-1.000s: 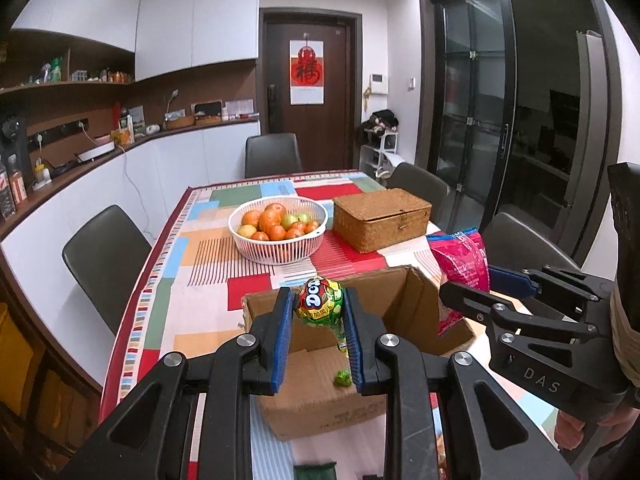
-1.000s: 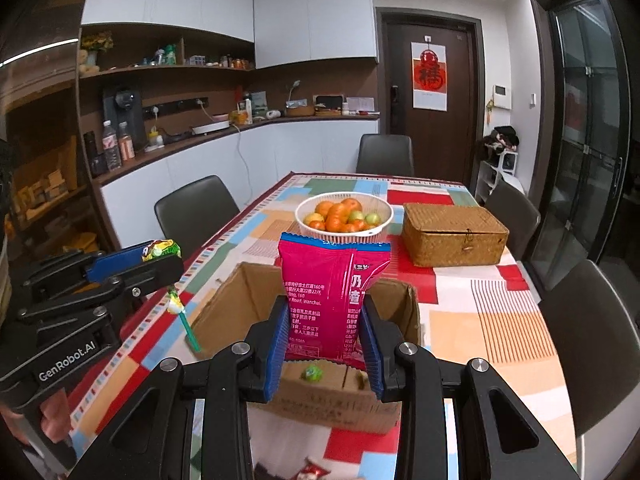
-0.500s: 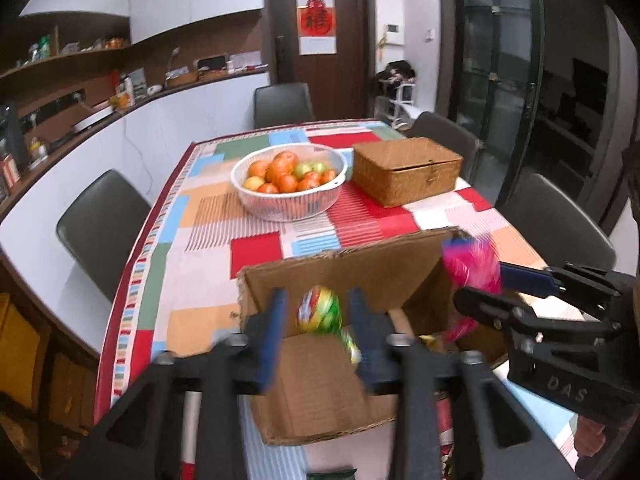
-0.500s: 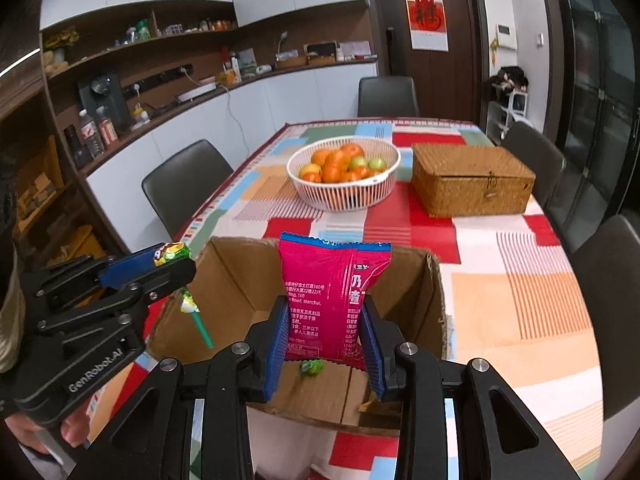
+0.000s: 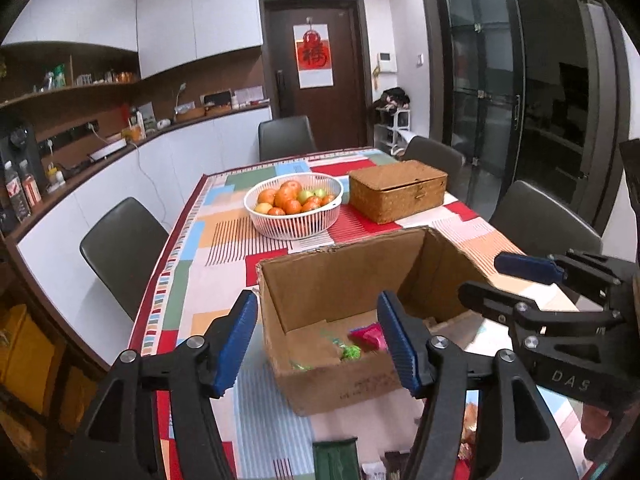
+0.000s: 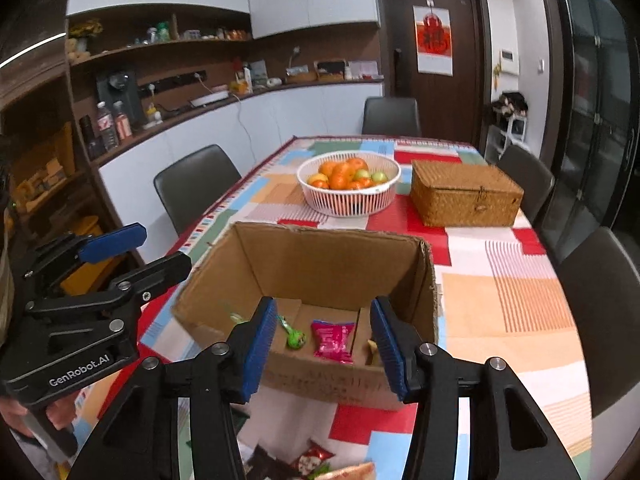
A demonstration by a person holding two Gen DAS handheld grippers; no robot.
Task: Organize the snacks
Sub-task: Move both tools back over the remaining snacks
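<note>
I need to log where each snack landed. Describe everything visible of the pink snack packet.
The pink snack packet is a small glossy foil-like pouch, magenta with fine print too small to read. It lies flat on the floor of the open cardboard box, near the middle, beside a green-wrapped lollipop on its left; whether they touch is unclear. Neither tool holds it: the right tool hangs open above the box's near wall. In the left wrist view only its edge shows.

Pink packet [image 6: 333, 340], green lollipop [image 6: 294, 336] inside carton [image 6: 320, 256]
</note>
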